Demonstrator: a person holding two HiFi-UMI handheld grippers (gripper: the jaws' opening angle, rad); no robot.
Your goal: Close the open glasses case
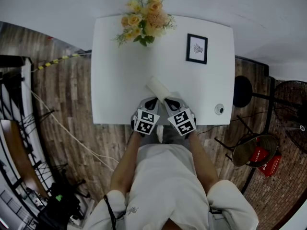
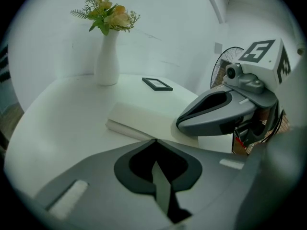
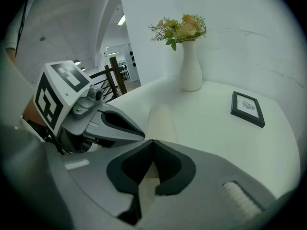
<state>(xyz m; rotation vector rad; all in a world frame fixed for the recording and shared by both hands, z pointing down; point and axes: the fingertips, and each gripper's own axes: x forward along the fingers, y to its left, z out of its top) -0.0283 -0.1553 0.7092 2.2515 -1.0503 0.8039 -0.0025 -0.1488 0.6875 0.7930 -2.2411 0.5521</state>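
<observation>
Two grey, smooth plastic grippers, each carrying a cube of black-and-white square markers, are held side by side at the near edge of a smooth white counter (image 1: pixel 115 80) with rounded corners. The left gripper (image 2: pixel 154 142) has its jaws pressed together, tips touching, gripping nothing. The right gripper (image 3: pixel 152 142) is the same, with its jaws together and empty.

One glasses case (image 2: pixel 144 118), white, matte and long with rounded ends, lies flat on the counter just ahead of both pairs of jaw tips. Its far end slants toward the left gripper's side. A seam runs along its long side, but whether the lid is fully down cannot be told. From the left gripper view, the right gripper's shell covers the case's near end.

Well ahead of the left gripper stands one slim-necked white vase (image 2: pixel 107 61) of yellow and peach flowers (image 2: pixel 108 14). Well ahead of the right gripper, one black picture frame (image 1: pixel 197 48) lies flat. To that gripper's right sits one small round object (image 1: pixel 219 109), too small to identify.
</observation>
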